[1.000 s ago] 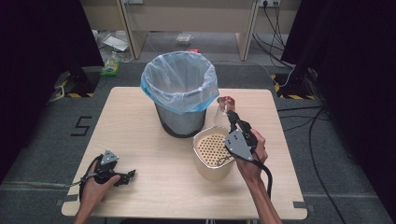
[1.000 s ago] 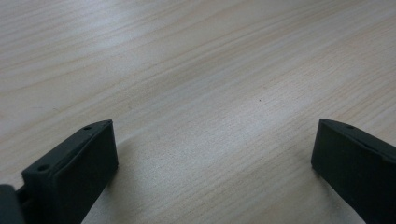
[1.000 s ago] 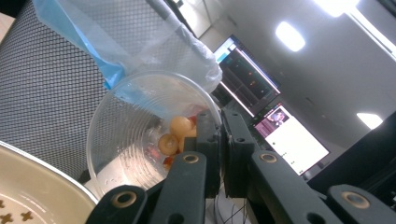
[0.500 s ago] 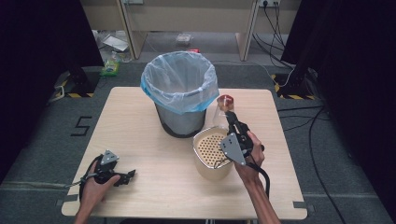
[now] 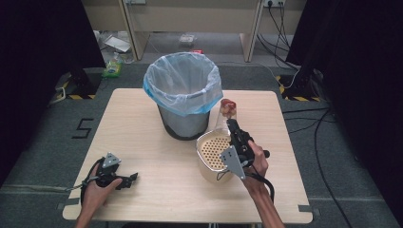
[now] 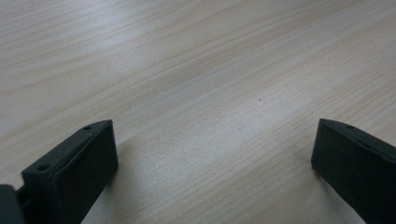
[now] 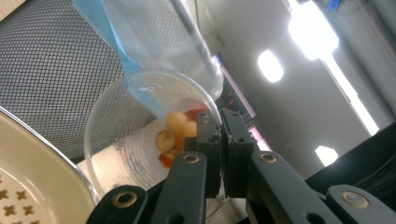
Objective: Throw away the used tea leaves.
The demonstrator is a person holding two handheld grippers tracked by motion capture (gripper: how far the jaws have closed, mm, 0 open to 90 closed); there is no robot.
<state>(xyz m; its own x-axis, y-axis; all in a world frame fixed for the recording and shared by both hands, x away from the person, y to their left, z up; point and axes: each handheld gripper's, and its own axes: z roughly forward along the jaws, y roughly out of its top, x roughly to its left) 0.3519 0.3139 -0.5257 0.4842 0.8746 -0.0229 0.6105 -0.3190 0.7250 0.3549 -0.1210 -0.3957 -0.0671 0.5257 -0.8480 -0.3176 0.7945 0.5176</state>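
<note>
Right tongs clamped on the rim of a cup of fruit, tilted between strainer and bin, left tongs open on the worktop; next, I'd say, tip further to empty it.

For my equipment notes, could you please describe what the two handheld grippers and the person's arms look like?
Both are black. The left gripper and the right gripper each carry a grey three-cornered plate on top and trail a dark cable. The jaws are flat black blocks with small holes along the edge; on the right gripper, black link arms with brass-coloured pivot pins carry them. The forearms are bare, with no sleeves in the high view.
</note>
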